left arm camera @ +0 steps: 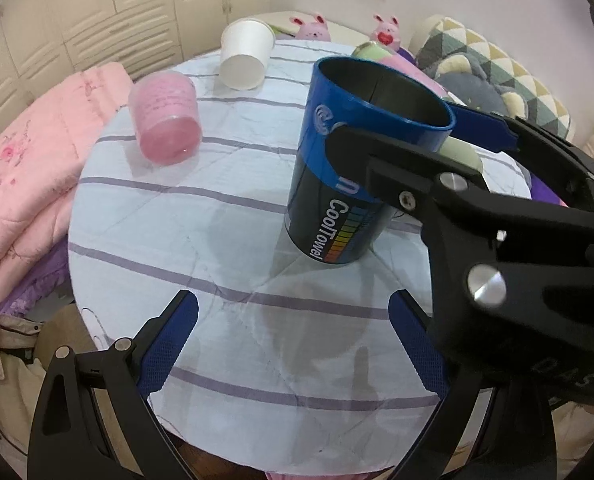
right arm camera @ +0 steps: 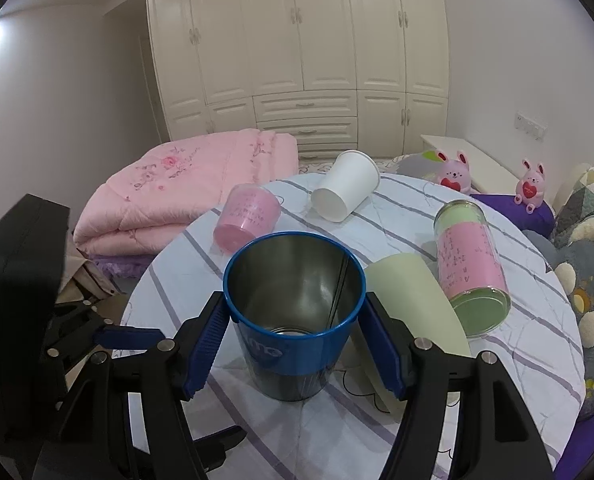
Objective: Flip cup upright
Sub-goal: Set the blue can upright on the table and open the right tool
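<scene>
A blue and black metal cup (right arm camera: 293, 312) marked "CoolTowel" stands upright, mouth up, on the round striped table (right arm camera: 517, 360). My right gripper (right arm camera: 293, 320) is shut on the blue cup, one blue pad on each side of its upper wall. In the left wrist view the cup (left arm camera: 345, 184) sits mid-table with the right gripper (left arm camera: 397, 128) around its rim. My left gripper (left arm camera: 293, 344) is open and empty, near the table's front edge, short of the cup.
Lying on their sides on the table: a pink cup (right arm camera: 245, 218), a white paper cup (right arm camera: 345, 190), a pale green cup (right arm camera: 417, 304) and a clear jar with pink and green lining (right arm camera: 471, 264). A pink quilt (right arm camera: 177, 196) lies left; cushions (right arm camera: 585, 280) right.
</scene>
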`<state>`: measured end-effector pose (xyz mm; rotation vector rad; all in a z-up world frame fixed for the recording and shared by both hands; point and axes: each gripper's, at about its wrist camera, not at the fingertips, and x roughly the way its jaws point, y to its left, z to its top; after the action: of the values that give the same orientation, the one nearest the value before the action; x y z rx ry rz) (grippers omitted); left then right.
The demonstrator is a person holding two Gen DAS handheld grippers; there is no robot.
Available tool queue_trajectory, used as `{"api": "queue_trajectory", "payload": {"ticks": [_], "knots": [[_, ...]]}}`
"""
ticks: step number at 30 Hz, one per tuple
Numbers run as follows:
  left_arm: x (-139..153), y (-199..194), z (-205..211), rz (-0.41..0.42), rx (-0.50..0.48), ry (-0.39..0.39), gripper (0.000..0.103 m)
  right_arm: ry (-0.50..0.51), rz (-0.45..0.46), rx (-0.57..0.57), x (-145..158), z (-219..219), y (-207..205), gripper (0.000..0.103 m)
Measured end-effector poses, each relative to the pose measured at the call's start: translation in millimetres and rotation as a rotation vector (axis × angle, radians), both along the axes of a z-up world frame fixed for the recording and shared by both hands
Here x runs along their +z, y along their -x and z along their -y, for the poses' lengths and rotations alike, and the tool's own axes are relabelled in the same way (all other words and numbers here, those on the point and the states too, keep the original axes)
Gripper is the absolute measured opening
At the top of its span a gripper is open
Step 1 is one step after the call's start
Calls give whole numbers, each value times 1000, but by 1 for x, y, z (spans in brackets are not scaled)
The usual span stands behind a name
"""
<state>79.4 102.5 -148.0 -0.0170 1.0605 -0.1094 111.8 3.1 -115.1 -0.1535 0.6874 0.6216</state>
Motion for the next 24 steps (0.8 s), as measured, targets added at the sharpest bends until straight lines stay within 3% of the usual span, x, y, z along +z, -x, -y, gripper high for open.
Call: {"api": "queue_trajectory", "payload": {"ticks": [1, 2, 14, 20, 24], "knots": [[2, 1, 0, 6, -1, 1, 98, -6, 0, -7, 1, 2, 2, 80], [4, 2, 0, 14, -1, 1, 98, -16, 1, -13, 3, 3, 5, 82], [37, 20, 17, 110, -36, -26, 98, -30, 14, -94, 37, 39, 28, 82], [59, 30, 37, 171, -66, -40, 98, -26, -63, -188, 60, 68, 38, 82], [73, 38, 50, 226, -85, -42, 98, -44, -12, -258, 80, 88, 52, 82]]}}
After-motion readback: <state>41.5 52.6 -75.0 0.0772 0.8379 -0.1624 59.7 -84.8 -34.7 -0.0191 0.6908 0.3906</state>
